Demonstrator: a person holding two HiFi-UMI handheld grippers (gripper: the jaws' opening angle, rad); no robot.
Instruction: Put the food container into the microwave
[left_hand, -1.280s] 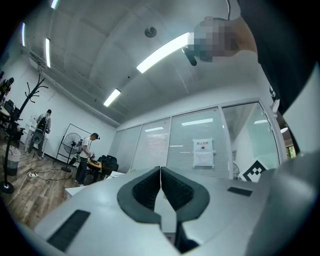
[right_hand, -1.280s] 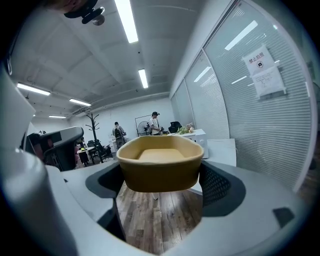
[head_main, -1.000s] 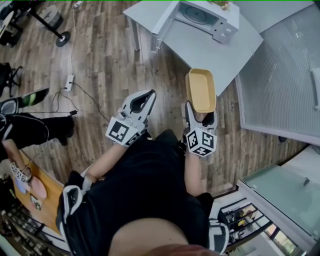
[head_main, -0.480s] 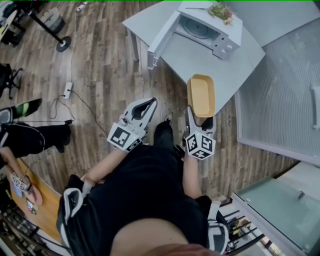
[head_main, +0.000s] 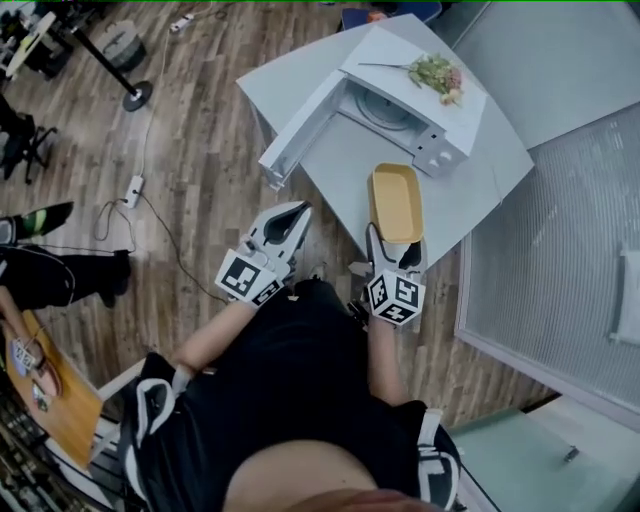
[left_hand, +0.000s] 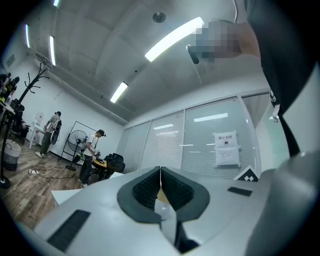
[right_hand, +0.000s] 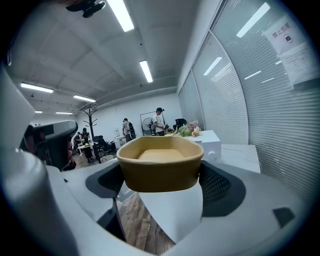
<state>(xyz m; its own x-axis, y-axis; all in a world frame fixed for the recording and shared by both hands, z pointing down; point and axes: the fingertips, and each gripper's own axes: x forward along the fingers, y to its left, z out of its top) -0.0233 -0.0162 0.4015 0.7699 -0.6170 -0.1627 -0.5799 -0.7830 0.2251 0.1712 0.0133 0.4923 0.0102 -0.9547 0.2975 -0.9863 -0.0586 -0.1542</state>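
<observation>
A tan, empty food container (head_main: 396, 203) is held level over the near part of the white table (head_main: 470, 190), with my right gripper (head_main: 397, 250) shut on its near end. In the right gripper view the container (right_hand: 160, 162) fills the space between the jaws. The white microwave (head_main: 400, 100) stands on the table beyond it, its door (head_main: 300, 130) swung open to the left and the turntable visible inside. My left gripper (head_main: 290, 215) hangs left of the table over the wooden floor, jaws pressed together with nothing in them; the left gripper view shows its pads (left_hand: 145, 190) touching.
A bunch of flowers (head_main: 435, 72) lies on the microwave's top. A frosted glass partition (head_main: 560, 230) runs along the right. A cable and power strip (head_main: 132, 185) lie on the floor at left, near a stand base (head_main: 138, 95). People stand far off in the room.
The person has stepped closer to the table: the microwave and table have come lower into view, and the container now sits over the tabletop. Both grippers keep their grip state.
</observation>
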